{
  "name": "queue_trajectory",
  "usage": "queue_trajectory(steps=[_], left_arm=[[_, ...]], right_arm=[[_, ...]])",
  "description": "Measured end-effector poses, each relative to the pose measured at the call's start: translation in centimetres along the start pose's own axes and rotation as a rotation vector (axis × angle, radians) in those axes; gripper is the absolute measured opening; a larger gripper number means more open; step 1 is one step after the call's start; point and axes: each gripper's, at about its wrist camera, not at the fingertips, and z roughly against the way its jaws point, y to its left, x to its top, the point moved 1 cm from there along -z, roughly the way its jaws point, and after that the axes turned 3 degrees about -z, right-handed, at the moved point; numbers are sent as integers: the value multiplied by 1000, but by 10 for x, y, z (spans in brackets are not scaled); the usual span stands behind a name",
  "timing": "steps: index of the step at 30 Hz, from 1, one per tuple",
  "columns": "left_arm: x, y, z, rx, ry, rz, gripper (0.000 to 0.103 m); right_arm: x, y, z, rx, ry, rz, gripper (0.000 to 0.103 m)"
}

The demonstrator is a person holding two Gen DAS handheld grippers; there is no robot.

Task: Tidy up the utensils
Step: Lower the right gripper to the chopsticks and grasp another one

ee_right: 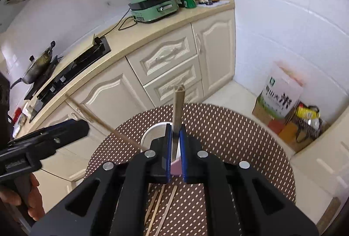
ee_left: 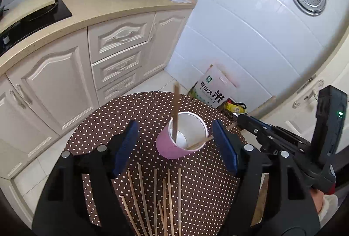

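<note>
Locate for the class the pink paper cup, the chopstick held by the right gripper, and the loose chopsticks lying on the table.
pink paper cup (ee_left: 169, 146): left wrist view, outer pink wall.
held chopstick (ee_right: 178, 109): right wrist view, shaft above the pads.
loose chopsticks (ee_left: 179, 196): left wrist view, middle of one stick.

Both grippers are matte black plastic with cut-out arms, round silver screws at the joints and blue pads: the left gripper (ee_left: 175, 146) and the right gripper (ee_right: 175, 148). A green light glows on the right gripper's black body. Bare hand (ee_right: 32, 198), pale cuff.
</note>
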Motion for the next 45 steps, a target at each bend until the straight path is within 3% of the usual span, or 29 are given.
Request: queue_trajectory(steps=[3, 6, 7, 17, 26, 36, 41, 45], left_arm=[[-7, 3, 9, -1, 5, -4, 70], [-15, 14, 18, 0, 18, 10, 70], [-20, 19, 21, 4, 27, 18, 70], [-82, 77, 21, 60, 155, 118, 70], [-136, 92, -28, 61, 330, 147, 69], [-168, 92, -85, 104, 481, 129, 35], [-168, 97, -96, 125, 508, 133, 34], [-166, 99, -98, 154, 509, 124, 25]], right_arm=[[-4, 2, 8, 8, 4, -26, 11], [-9, 7, 21, -3, -18, -34, 29], [-12, 9, 25, -6, -24, -34, 30], [-53, 20, 30, -20, 31, -62, 31], [-102, 16, -10, -59, 206, -71, 31], [-123, -1, -64, -23, 464, -190, 31], [-114, -4, -89, -21, 523, -211, 28], [-109, -3, -110, -36, 572, -209, 23]])
